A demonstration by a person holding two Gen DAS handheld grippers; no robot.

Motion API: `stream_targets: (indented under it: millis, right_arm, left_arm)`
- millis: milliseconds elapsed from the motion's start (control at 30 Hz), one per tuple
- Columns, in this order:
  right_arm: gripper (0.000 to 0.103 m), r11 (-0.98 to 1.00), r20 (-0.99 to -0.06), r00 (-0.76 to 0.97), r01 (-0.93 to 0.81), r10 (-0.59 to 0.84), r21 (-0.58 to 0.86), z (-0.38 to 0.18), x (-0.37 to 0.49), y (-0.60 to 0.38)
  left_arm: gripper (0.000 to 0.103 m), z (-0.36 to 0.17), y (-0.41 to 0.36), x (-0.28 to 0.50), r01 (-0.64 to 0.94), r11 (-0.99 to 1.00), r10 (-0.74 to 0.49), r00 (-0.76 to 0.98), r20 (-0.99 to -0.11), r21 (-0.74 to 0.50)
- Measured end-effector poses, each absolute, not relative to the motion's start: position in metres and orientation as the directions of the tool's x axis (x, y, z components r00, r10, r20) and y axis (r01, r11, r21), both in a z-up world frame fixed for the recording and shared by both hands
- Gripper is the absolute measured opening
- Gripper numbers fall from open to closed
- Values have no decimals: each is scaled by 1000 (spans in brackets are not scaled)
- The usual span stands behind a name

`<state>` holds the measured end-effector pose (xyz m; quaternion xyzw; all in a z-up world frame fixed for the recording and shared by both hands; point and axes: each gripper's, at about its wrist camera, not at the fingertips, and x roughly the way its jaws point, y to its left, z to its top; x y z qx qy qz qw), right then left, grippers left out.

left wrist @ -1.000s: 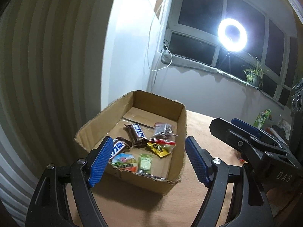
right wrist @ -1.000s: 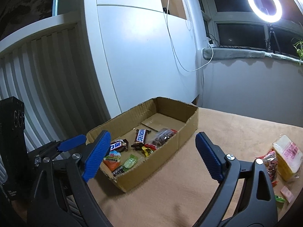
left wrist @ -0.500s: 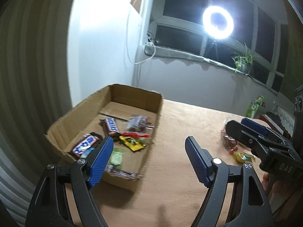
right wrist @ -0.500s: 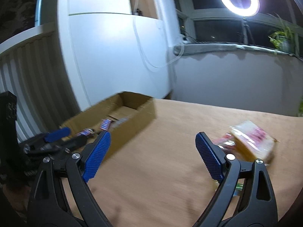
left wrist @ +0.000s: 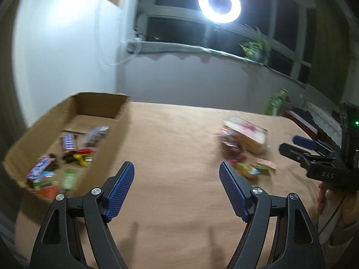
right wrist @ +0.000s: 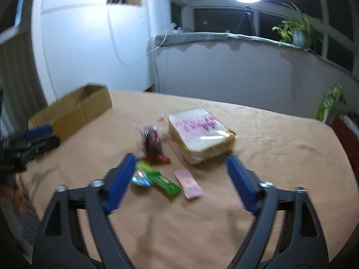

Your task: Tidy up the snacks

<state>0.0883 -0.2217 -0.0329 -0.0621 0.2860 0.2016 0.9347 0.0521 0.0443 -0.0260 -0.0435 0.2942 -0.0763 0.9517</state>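
A cardboard box [left wrist: 98, 103] at the table's left holds several wrapped snacks, a blue candy bar [left wrist: 68, 141] among them. Loose snacks lie on the tan cloth to the right: a bag of sliced bread [right wrist: 199, 134], a dark red packet [right wrist: 152, 142], a green bar [right wrist: 161, 179] and a pink sachet [right wrist: 189, 183]. My right gripper [right wrist: 181, 163] hangs just above and in front of them, its jaws closing with nothing pressed between the pads. My left gripper [left wrist: 176, 172] stands open over bare cloth between the box and the pile.
A green packet [right wrist: 328, 103] stands at the far right table edge. A ring light [left wrist: 219, 4] and a potted plant [right wrist: 296, 31] sit by the window behind. A white wall stands behind the box. A hand [left wrist: 332, 204] holds the other gripper at right.
Both grippers have swung right, away from the box toward the loose snack pile. The right gripper's jaws have narrowed a little. The box has slid to the left of both views.
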Motion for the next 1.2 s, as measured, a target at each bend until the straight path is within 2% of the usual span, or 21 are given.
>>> stream_targets:
  millis: [200,400,500,600,667,733,800,900,1200]
  right_arm:
    - [56,787,-606,735,-552,304,-276,-49,77,-201]
    - [54,683,-640,700,-637,317,-359,-60,82,-184]
    - [38,651,-669,678,-661,306,-373,-67,90,-177]
    - [19,623,-699,643,-695,314,-359,-74,95,-173]
    - [14,614,-714,629,-704,308,-357,-78,97,-171]
    - [9,622,-712,626,-705,319,-341,-77,97,-175]
    - [8,643,-704,624,-699,338,-312,-73,99,-181]
    - [7,666,-694,624,-692,358,-278,-70,102,-188]
    - [7,730,-682,625,-655,379,-194,-61,99,-203]
  left_arm:
    - [78,-42,1,75,267,948,-315,721,-618,-172]
    - [78,-56,-28,99,335,908,-415,640,-647,-251]
    - [78,-62,-36,105,353,902,-425,618,-661,-249]
    - [77,-65,-36,108,363,895,-437,602,-669,-259]
    - [77,-65,-40,111,366,895,-436,597,-674,-254]
    - [70,-65,-44,115,376,892,-439,584,-683,-251]
    - [43,-68,-48,118,381,890,-438,566,-699,-249]
    - [30,-71,-50,120,387,887,-442,556,-704,-251]
    - [29,-71,-47,115,393,880,-459,567,-684,-266]
